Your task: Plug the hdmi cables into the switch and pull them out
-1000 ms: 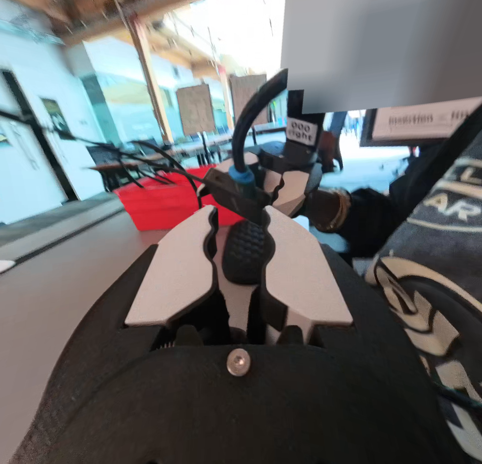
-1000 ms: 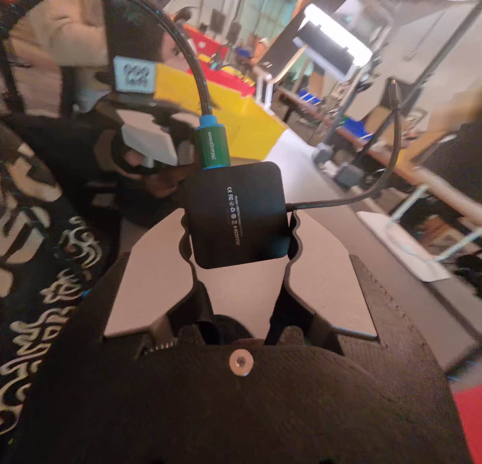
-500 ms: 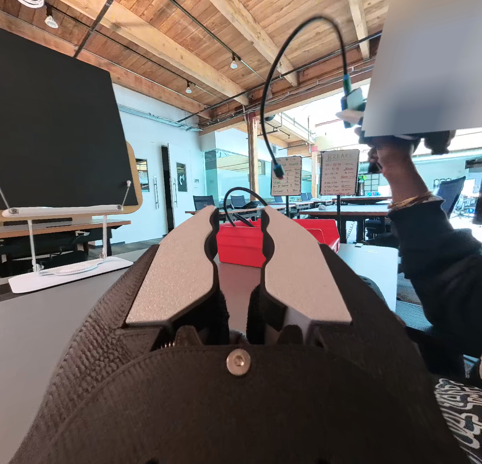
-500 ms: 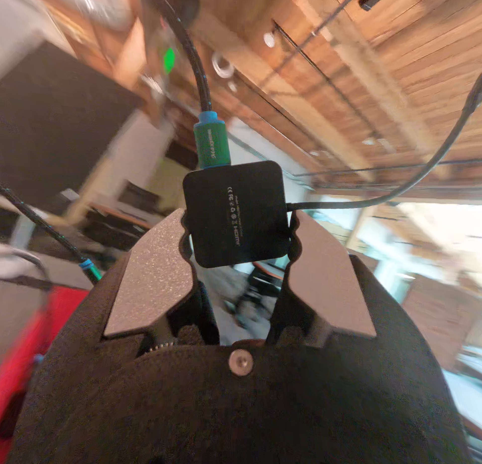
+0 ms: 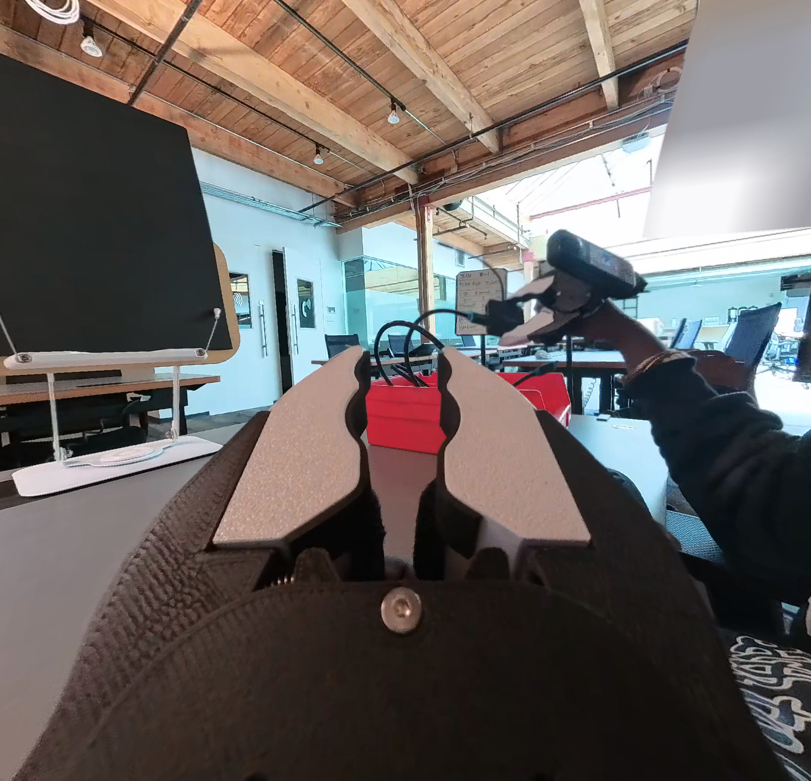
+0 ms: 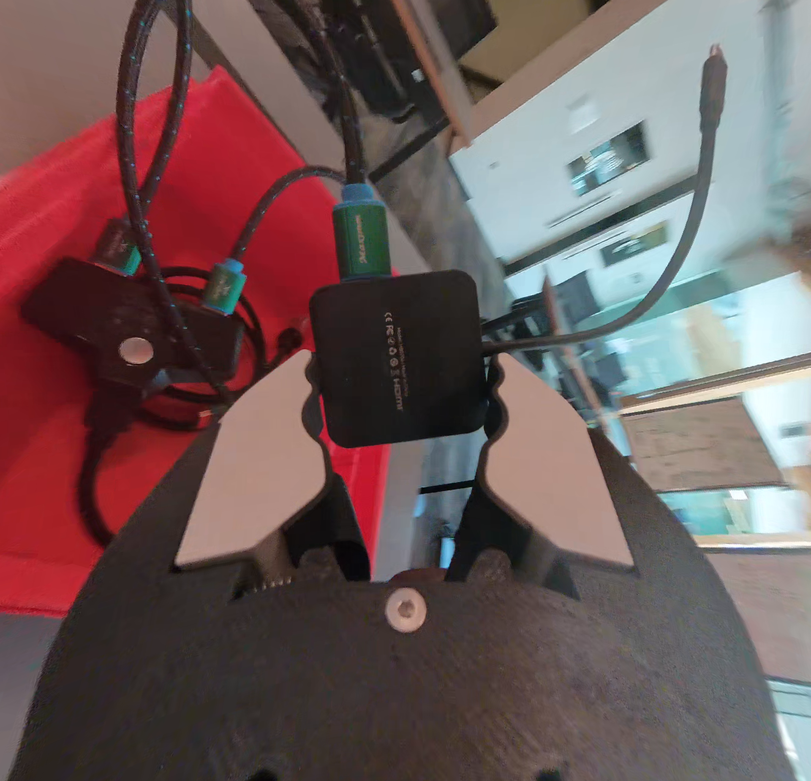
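Observation:
My right gripper (image 6: pixel 401 361) is shut on a small black HDMI switch (image 6: pixel 395 321). A green HDMI plug (image 6: pixel 362 242) on a braided black cable sits in the switch's top edge, and a thin black lead (image 6: pixel 614 325) leaves its right side. I hold it over a red bin (image 6: pixel 197 154). In the bin lies a second black switch (image 6: pixel 123 321) with two green plugs (image 6: pixel 224 288) at it. My left gripper (image 5: pixel 401 361) is open and empty, low over the grey table. The left wrist view shows the right gripper (image 5: pixel 526 317) holding the switch (image 5: pixel 504 317) above the red bin (image 5: pixel 408 413).
A black board (image 5: pixel 96 233) on a white stand (image 5: pixel 109 457) is at the left on the grey table (image 5: pixel 87 562). A white tabletop (image 5: pixel 623 448) lies to the right. A person's dark sleeve (image 5: pixel 724 475) reaches in from the right.
My left gripper let go of the plug it was shut on, drew back, and now stands wider open. My right gripper lifted the switch high, then swung it down over the red bin.

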Motion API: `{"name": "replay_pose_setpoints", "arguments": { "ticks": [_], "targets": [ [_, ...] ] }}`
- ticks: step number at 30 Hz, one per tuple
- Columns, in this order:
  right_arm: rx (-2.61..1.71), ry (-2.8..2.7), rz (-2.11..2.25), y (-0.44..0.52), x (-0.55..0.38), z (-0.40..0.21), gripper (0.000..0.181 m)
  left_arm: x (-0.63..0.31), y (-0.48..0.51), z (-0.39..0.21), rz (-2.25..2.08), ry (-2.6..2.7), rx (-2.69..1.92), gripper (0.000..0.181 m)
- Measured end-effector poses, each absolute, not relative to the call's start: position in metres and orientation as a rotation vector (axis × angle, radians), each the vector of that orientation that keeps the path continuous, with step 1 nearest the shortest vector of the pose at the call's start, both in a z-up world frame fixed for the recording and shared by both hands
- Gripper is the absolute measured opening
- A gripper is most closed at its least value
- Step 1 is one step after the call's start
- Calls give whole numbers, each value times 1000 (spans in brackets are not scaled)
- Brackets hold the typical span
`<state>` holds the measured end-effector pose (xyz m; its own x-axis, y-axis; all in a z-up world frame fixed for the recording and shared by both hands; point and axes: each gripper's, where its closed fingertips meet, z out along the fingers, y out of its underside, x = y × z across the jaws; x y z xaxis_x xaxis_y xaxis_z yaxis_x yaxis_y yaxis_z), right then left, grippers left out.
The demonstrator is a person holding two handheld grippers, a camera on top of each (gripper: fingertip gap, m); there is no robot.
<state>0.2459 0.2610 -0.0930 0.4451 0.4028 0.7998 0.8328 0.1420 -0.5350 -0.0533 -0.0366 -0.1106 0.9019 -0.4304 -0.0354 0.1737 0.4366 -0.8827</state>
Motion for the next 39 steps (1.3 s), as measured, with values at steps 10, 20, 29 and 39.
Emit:
{"name": "replay_pose_setpoints", "arguments": {
  "ticks": [10,20,29,39],
  "targets": [
    [-2104,-1182,-27,286,262,-216,75,-51,-36,-111,-358,288,-1051,29],
    [-2246,-1213,211,256,249,-222,96,-50,-38,-111,-367,300,-1040,29],
    [-1900,-822,167,262,325,-143,57,-49,-38,-111,-358,309,-1039,29],
    [-2245,-818,202,271,326,-203,9,-50,-37,-112,-372,301,-1043,29]
  ]
}}
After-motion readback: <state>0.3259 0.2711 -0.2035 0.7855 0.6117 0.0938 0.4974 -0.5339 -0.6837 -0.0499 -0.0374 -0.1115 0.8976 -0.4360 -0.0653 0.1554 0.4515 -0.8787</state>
